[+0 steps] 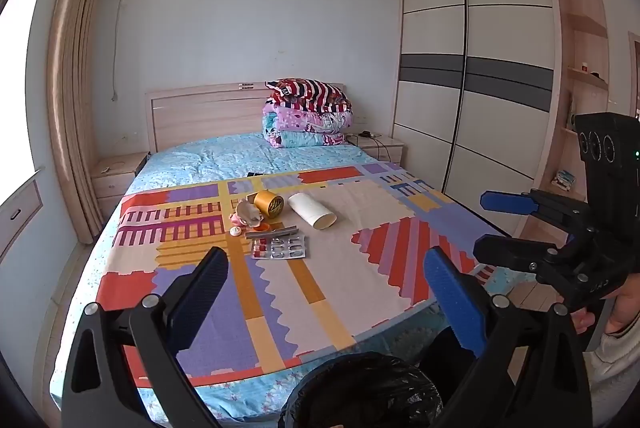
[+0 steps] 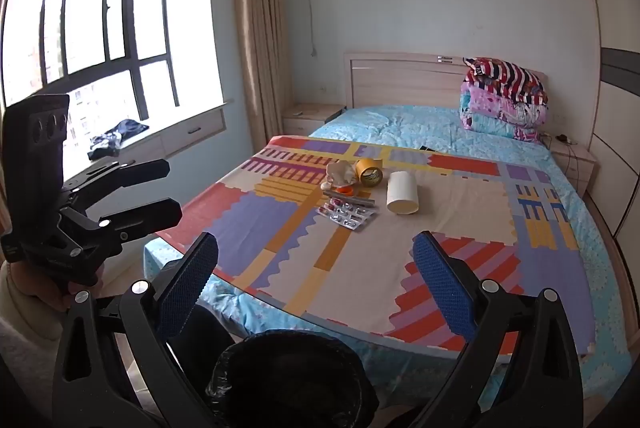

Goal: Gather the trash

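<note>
A small heap of trash lies on the patterned cloth (image 1: 360, 280) in the middle of the bed: a white paper cup (image 1: 312, 210) on its side, a yellow tape roll (image 1: 269, 204), a crumpled wrapper (image 1: 248, 214), a grey strip (image 1: 271, 231) and pill blister packs (image 1: 279, 247). The right wrist view shows the same cup (image 2: 402, 193), roll (image 2: 370, 171) and blisters (image 2: 348, 215). My left gripper (image 1: 328, 288) is open and empty, short of the heap. My right gripper (image 2: 318, 280) is open and empty too. A bin lined with a black bag (image 1: 360, 392) stands below both at the bed's foot.
Folded quilts (image 1: 306, 116) are stacked at the headboard. A sliding wardrobe (image 1: 472, 68) runs along the right side of the bed, and nightstands (image 1: 116, 172) flank the head. A window sill with dark clothes (image 2: 116, 138) and a curtain (image 2: 256, 28) are to the left.
</note>
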A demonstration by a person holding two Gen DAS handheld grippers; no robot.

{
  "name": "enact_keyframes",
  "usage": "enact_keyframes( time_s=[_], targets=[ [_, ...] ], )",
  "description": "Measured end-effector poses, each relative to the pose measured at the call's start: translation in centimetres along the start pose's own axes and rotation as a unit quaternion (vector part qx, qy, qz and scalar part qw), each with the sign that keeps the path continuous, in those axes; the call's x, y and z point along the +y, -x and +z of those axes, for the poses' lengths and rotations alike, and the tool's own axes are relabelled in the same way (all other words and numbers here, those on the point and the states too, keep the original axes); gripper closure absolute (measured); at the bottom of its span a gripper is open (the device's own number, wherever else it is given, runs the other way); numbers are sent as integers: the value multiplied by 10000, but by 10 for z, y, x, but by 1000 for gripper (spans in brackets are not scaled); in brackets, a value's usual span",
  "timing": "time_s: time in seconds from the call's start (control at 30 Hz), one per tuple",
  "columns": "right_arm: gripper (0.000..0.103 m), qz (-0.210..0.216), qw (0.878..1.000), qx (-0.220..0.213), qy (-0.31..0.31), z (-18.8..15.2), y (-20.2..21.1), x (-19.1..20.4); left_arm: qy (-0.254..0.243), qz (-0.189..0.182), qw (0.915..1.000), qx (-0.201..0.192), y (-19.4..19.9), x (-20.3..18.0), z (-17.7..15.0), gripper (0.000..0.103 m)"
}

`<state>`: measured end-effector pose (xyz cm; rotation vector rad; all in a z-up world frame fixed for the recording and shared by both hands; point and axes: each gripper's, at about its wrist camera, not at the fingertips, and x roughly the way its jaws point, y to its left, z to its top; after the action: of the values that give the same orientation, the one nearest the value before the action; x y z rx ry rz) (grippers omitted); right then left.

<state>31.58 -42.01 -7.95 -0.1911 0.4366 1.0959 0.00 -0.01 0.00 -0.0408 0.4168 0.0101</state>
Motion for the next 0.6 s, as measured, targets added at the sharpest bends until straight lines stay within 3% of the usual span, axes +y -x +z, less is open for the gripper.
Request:
enact_keyframes(
  time_s=[0.6],
  targets=[
    [4,23,10000,3,-17,0,0,0,30,-48,10000,-37,2,-1,0,8]
  ],
)
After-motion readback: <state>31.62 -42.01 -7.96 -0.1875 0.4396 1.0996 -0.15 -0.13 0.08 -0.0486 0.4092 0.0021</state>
